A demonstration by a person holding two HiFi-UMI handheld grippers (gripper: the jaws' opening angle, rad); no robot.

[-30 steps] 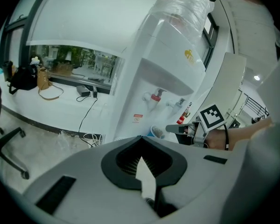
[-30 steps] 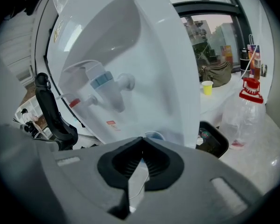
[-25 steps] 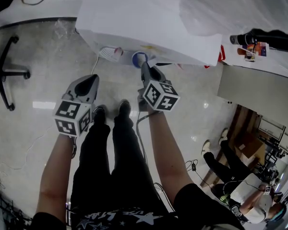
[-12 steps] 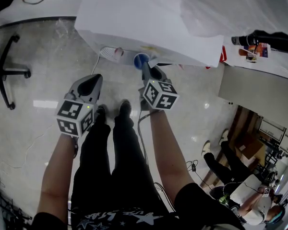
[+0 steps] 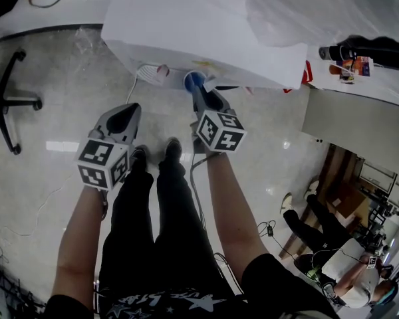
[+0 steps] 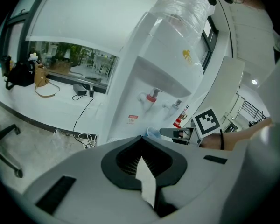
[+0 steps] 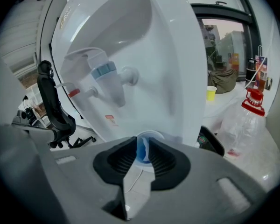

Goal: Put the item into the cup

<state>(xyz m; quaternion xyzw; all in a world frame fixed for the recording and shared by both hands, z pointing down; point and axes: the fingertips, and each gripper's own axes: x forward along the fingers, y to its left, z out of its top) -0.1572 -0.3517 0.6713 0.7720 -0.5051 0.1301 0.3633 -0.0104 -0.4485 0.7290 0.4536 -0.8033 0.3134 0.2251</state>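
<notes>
right gripper nudged forward, cup nearer dispenser

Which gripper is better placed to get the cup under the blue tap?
Right. The right gripper grips the cup by its rim, in front of and below the blue tap; the left gripper is shut, empty, farther back.

White plastic water dispenser — blue tap, red tap. Round paper cup: white outside, blue inside. Grey left gripper and right gripper — black-and-white marker squares.

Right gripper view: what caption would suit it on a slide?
Right gripper pinches the rim of a blue-lined cup in front of a water dispenser with a blue tap.
</notes>
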